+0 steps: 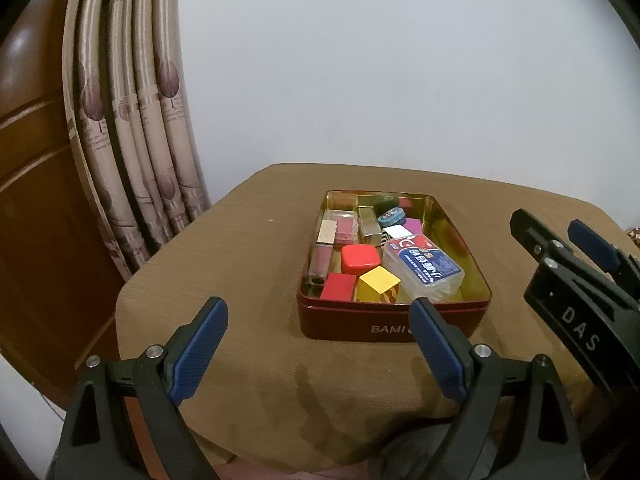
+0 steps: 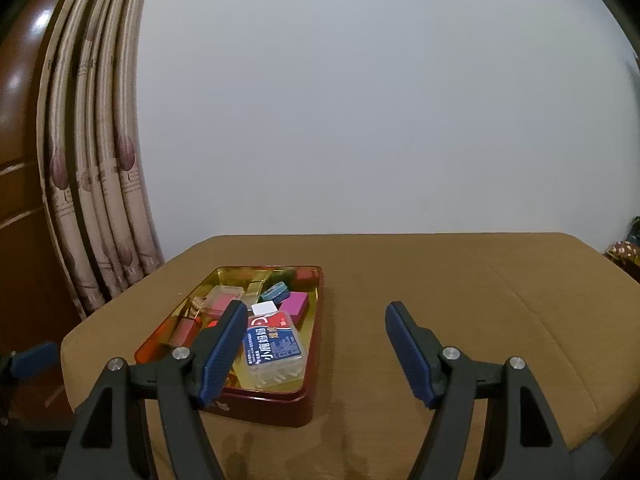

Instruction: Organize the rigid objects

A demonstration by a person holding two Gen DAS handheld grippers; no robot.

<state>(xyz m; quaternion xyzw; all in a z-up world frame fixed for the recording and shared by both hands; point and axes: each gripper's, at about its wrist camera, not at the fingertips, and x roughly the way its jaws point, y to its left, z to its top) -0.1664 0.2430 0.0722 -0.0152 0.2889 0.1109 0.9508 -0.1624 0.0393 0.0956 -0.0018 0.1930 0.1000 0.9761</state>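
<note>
Both grippers hang released and empty short of the red tin [image 1: 394,322] on the table [image 1: 240,240], left gripper [image 1: 320,344] squared to it, right gripper [image 2: 316,350] alongside. Everything loose, blocks, the clear plastic box [image 1: 424,270], sits inside already, so nothing needs gripping.

The right gripper [image 2: 316,346] hangs with jaws apart and empty beside the red tin [image 2: 280,410].

A plain pale wall [image 2: 380,120] fills the far side. At left hang beige curtains [image 1: 132,140] printed with purple tree shapes, beside glossy brown wood panelling [image 1: 32,160] catching a light glare. Near, a tan cloth-covered table [image 2: 460,300] spreads across.
</note>
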